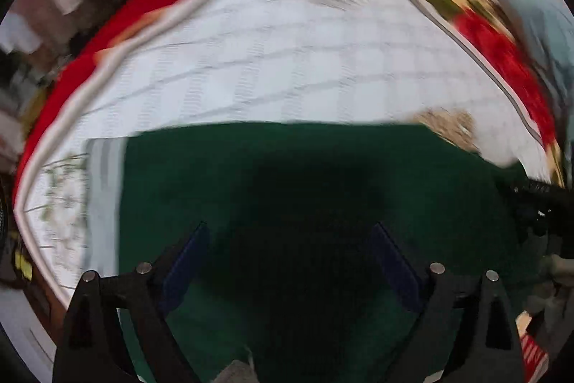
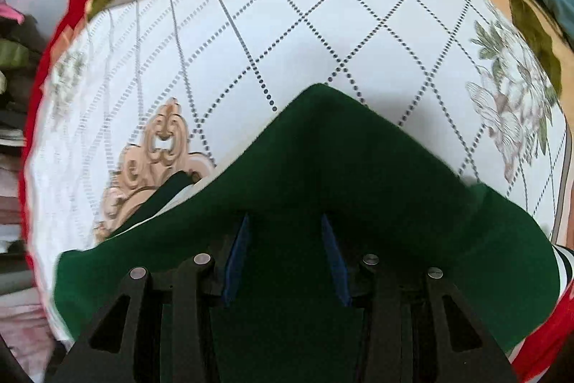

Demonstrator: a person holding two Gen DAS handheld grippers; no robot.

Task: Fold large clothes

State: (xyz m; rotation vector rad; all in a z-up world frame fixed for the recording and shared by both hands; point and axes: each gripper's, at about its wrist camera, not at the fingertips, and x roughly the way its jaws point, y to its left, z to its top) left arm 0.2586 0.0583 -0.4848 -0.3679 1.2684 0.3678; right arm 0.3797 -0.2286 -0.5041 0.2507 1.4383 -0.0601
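Lying flat on quilted white bed cover [image 2: 323, 24]: one dark green garment [image 1: 287, 174]. Two grippers. Left gripper [image 1: 288, 228] fingers spread above it; right gripper [image 2: 285, 219] fingers parted, fabric under and between, grip unclear.

Dark green garment [image 1: 308, 189], plain knit-like cloth, spread flat over white quilted bedcover; far edge runs straight across in left wrist view, with a grey-and-white striped band at its left end. In right wrist view the garment [image 2: 323, 146] rises to a rounded peak, an edge lifted at lower left showing a white stripe beneath.
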